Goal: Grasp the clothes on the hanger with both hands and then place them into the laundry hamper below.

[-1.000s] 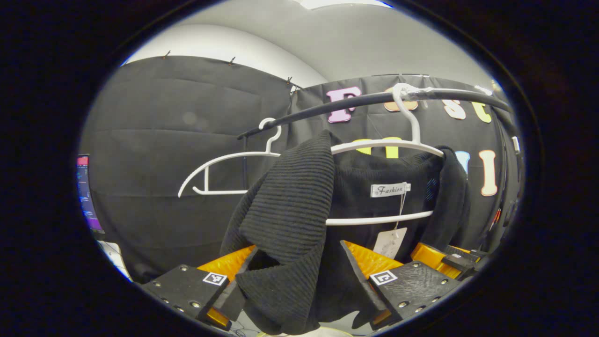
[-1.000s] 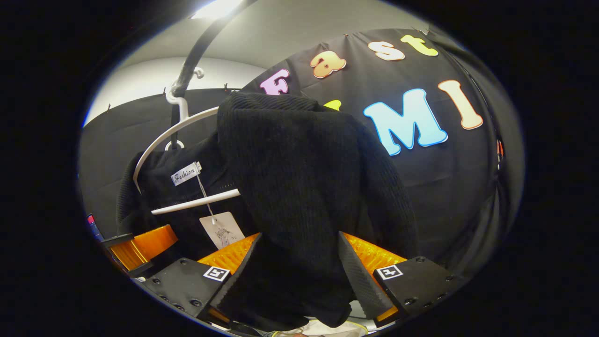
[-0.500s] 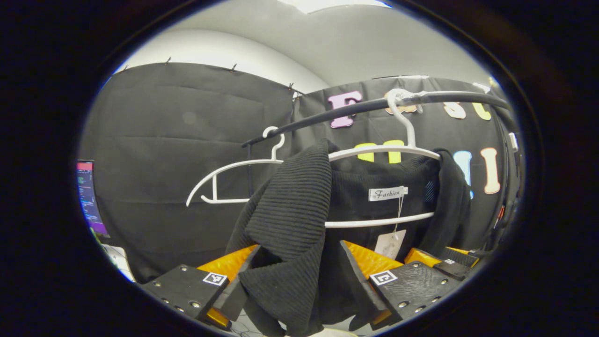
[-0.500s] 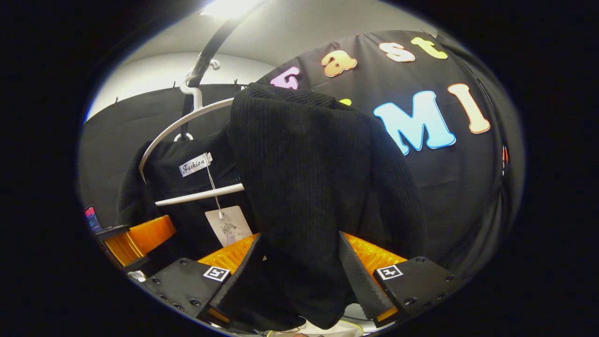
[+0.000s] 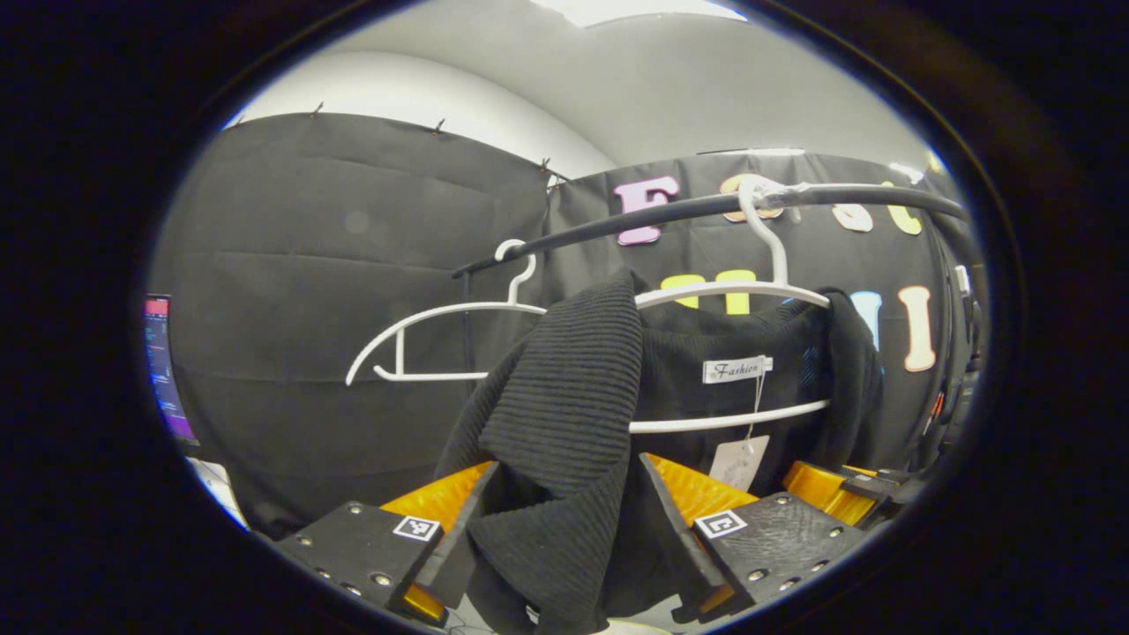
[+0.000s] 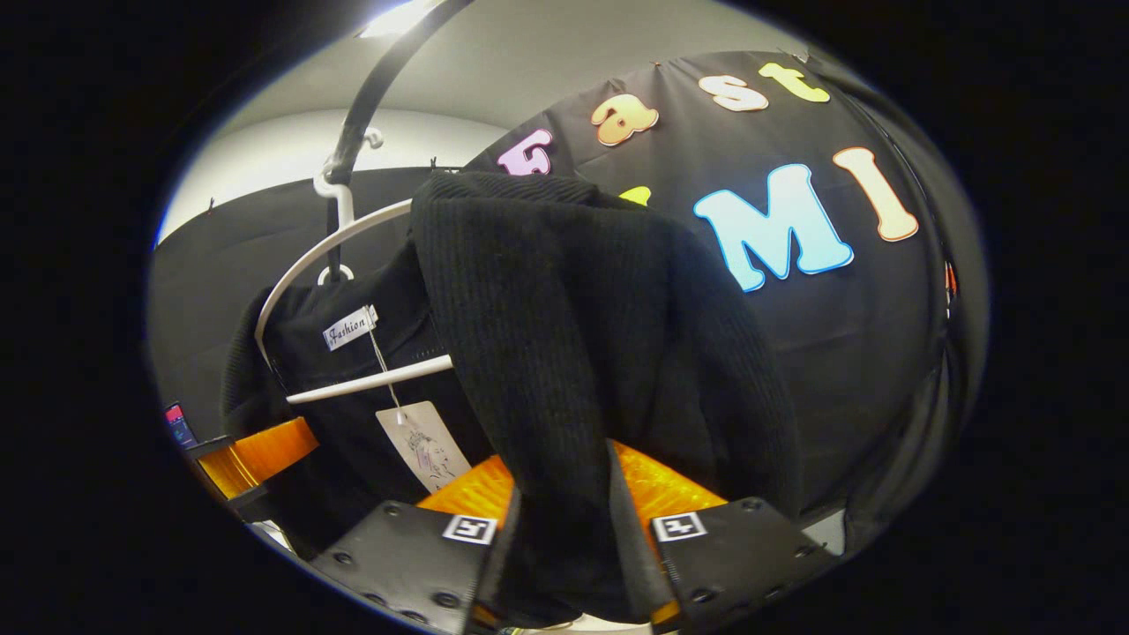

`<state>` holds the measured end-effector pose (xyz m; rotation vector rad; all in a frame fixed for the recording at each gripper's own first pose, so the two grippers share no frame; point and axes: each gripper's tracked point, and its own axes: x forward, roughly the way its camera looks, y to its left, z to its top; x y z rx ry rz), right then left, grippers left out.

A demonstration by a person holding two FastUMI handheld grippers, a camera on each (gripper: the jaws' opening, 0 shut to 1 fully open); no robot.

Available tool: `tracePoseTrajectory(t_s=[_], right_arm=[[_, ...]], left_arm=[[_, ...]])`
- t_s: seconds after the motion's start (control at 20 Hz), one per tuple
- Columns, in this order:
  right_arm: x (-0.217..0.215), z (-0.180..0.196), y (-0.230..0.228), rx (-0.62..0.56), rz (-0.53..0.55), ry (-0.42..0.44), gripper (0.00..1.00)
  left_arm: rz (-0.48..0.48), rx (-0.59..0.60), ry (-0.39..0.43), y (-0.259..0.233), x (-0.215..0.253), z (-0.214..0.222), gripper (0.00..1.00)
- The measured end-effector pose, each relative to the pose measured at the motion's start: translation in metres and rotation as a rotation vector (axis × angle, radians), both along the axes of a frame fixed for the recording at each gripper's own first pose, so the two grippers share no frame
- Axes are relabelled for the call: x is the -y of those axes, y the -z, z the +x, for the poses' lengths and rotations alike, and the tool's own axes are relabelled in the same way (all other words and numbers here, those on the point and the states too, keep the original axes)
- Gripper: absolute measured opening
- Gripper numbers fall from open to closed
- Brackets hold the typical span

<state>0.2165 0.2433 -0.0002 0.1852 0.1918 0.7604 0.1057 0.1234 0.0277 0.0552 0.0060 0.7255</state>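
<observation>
Right gripper (image 6: 560,538): jaws are standing narrow, both pads pressing on a fold of the black knit (image 6: 564,335) that is running up from between them toward 12 o'clock. The grip is looking firm.

Left gripper (image 5: 560,516): jaws are standing wider. A ribbed fold of the knit is hanging down through the gap; the cloth is lying against the 3 o'clock pad, but I cannot tell whether the 9 o'clock pad is pressing on it.

Outward: the knit is hanging on the white hanger (image 5: 732,291), whose hook is sitting over the black rail (image 5: 688,210) at 1 o'clock in the left gripper view. One shoulder is draping off each end of the hanger, one toward each gripper. A neck label and a paper tag (image 5: 739,460) are dangling at the middle. An empty hanger (image 5: 432,339) is hanging on the rail at 10 o'clock.

Key relation: the garment's long axis is running along the hanger bar, the grippers are holding opposite shoulder ends below it, and the bar is lying above both jaws. Judgement: each shoulder needs drawing outward off its hanger end before lowering; the right side is looking readier, the left may need closing first.
</observation>
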Motion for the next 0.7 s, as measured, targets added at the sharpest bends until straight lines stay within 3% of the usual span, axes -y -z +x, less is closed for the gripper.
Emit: tracePoseTrajectory(t_s=[0.1, 0.2, 0.25, 0.3, 0.35, 0.4, 0.55, 0.7], right_arm=[[0.009, 0.008, -0.004, 0.008, 0.003, 0.017, 0.27], [0.009, 0.004, -0.007, -0.012, 0.024, -0.028, 0.10], [0.010, -0.001, -0.009, -0.024, 0.026, -0.050, 0.10], [0.013, -0.004, -0.011, -0.032, 0.041, -0.069, 0.02], [0.007, 0.004, -0.009, -0.029, 0.034, -0.084, 0.00], [0.014, 0.005, -0.009, -0.015, 0.022, -0.081, 0.02], [0.021, 0.014, -0.016, 0.013, 0.023, -0.060, 0.02], [0.035, 0.024, -0.022, 0.032, 0.031, -0.032, 0.00]], left_arm=[[-0.005, -0.012, 0.034, 0.004, -0.001, 0.003, 0.64], [-0.004, -0.034, 0.057, 0.005, 0.002, 0.000, 0.65], [-0.021, -0.044, 0.078, 0.010, -0.001, 0.005, 0.52], [-0.040, -0.050, 0.115, 0.012, 0.004, 0.010, 0.40], [-0.052, -0.052, 0.146, 0.014, 0.010, 0.013, 0.27], [-0.050, -0.049, 0.136, 0.012, 0.008, 0.011, 0.27], [-0.114, -0.013, 0.188, 0.012, 0.016, 0.014, 0.06], [-0.145, 0.038, 0.210, 0.000, 0.017, 0.005, 0.05]])
